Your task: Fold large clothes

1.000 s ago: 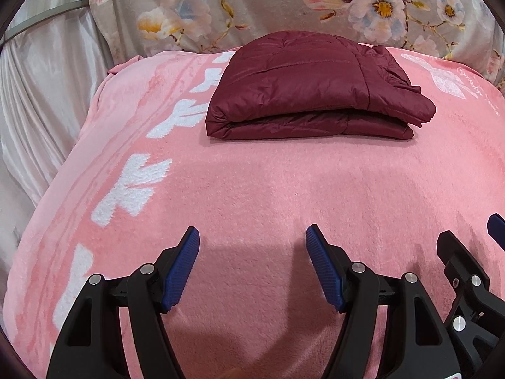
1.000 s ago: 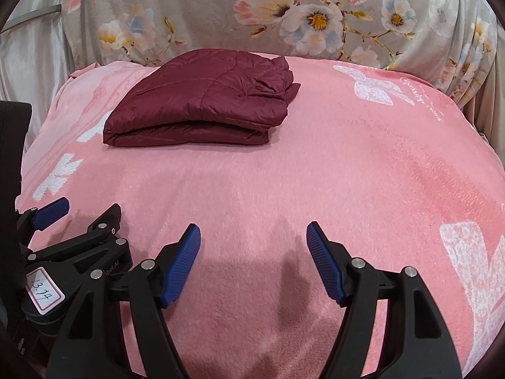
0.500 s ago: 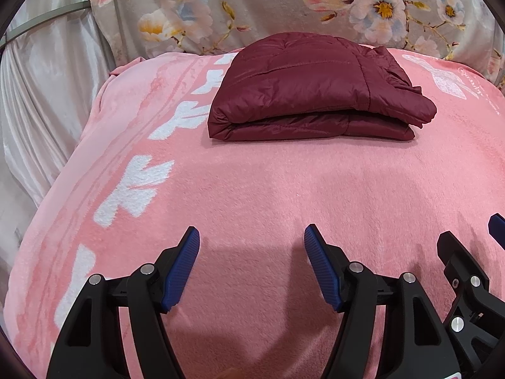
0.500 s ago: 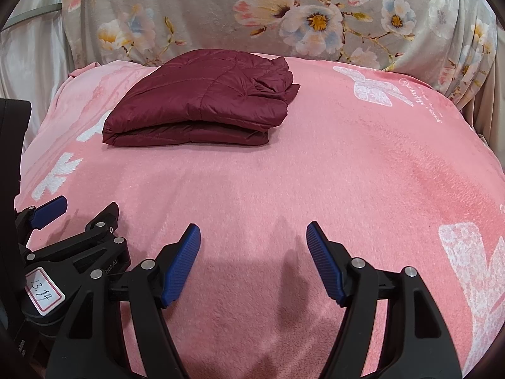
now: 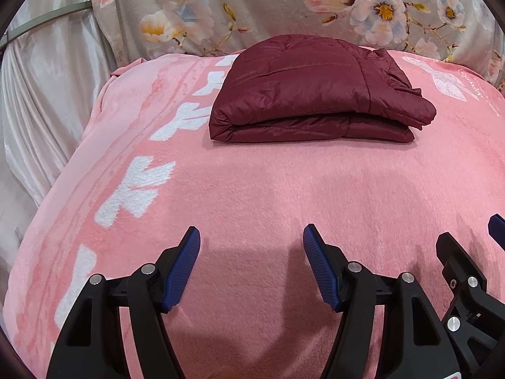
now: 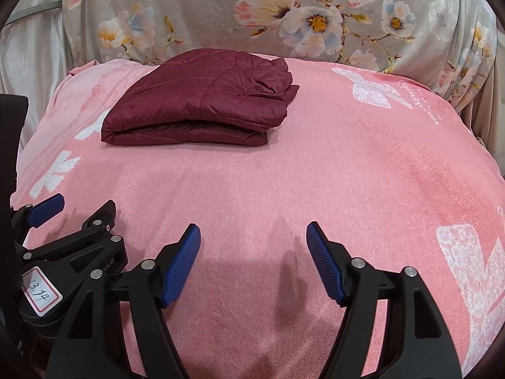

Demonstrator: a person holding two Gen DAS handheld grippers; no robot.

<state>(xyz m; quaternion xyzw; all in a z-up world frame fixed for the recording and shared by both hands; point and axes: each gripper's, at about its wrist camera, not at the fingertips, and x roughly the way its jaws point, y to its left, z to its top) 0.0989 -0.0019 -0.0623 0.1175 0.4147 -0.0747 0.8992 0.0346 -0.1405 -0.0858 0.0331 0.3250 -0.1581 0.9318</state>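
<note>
Left wrist view shows left gripper (image 5: 251,263) and right gripper (image 6: 253,263) spread, empty, near; puffy folded jacket (image 5: 315,94) far on blanket (image 5: 284,195) may spring open if nudged.

Count of items in view. Garments: one, a folded maroon quilted jacket (image 5: 315,91) (image 6: 202,101), lying in two visible layers. Blankets: one pink fleece blanket (image 5: 284,195) (image 6: 315,173) with white butterfly prints; six prints countable along its left border and far right corner in the left wrist view, five in the right wrist view. Floral covers: one grey floral cover (image 5: 252,9) (image 6: 221,19) behind the blanket. Curtains: one pale satin curtain (image 5: 44,88) at left. Tongs: two, left tongs (image 5: 251,246) and right tongs (image 6: 253,244), each with two blue ribbed pads. Handwritten labels: one white label (image 6: 40,291), on the left tongs.
</note>
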